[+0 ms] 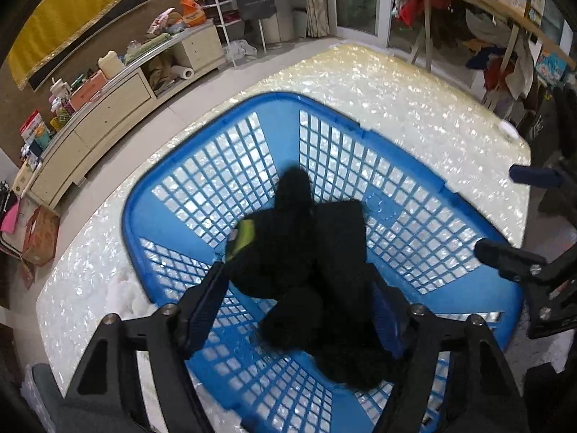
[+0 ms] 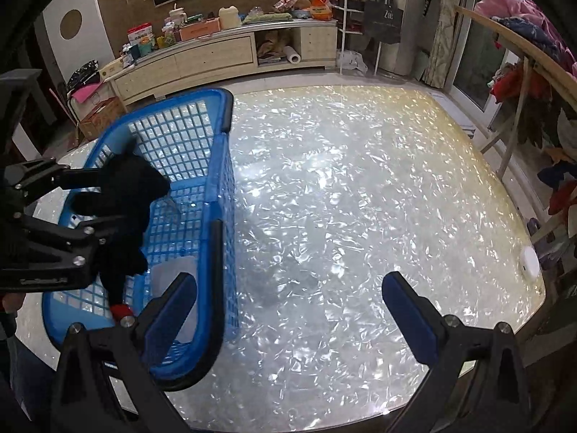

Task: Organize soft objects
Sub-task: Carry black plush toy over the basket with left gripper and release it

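Over blue basket [image 1: 360, 115]: left tool [image 1: 299, 288] clamps black cloth [image 1: 317, 252].

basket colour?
Blue, with an open grid mesh: basket. Shows best in the left wrist view.

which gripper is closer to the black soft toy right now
Left. The left gripper is closed around the black soft toy over the blue basket; the right gripper is open over the table beside it.

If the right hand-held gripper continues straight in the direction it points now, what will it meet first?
Probably only the bare shimmering table. The right hand-held gripper is open with nothing between its fingers, and the blue basket stays to its left. Depth is uncertain.
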Action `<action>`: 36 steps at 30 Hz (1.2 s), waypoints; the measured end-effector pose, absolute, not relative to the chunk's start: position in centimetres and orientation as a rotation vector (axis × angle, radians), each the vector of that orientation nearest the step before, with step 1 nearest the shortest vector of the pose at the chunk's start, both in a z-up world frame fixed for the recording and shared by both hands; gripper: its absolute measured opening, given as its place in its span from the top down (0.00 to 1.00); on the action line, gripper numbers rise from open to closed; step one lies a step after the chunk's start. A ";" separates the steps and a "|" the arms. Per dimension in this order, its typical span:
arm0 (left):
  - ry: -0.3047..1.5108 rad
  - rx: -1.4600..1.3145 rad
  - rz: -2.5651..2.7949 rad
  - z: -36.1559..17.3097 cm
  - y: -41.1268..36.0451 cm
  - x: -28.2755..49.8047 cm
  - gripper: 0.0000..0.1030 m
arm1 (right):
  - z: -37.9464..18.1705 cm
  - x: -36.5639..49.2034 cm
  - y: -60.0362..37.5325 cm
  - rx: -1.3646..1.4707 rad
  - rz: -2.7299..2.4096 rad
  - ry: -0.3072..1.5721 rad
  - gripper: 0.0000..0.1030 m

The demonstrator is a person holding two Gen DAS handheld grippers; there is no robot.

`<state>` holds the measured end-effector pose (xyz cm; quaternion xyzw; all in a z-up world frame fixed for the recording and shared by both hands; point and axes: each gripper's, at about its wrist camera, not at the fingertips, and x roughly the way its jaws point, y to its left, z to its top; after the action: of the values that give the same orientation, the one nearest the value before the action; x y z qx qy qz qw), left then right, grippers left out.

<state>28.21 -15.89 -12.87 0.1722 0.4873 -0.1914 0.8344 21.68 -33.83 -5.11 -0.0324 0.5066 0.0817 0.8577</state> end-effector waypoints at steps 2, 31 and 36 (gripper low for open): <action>1.031 0.385 -0.403 -13.5 -16.2 28.4 0.36 | -5.3 21.8 -33.8 -0.066 0.172 1.071 0.00; 1.038 0.330 -0.397 -11.1 -14.8 27.5 0.19 | -3.8 20.8 -32.6 -0.038 0.190 1.056 0.00; 1.010 0.318 -0.379 -9.4 -13.9 26.1 0.16 | -2.6 19.9 -32.1 -0.044 0.198 1.035 0.00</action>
<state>26.14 -13.93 -9.43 0.1507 0.4788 -0.1797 0.8460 19.91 -32.13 -2.58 -0.0211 0.4939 0.0946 0.8641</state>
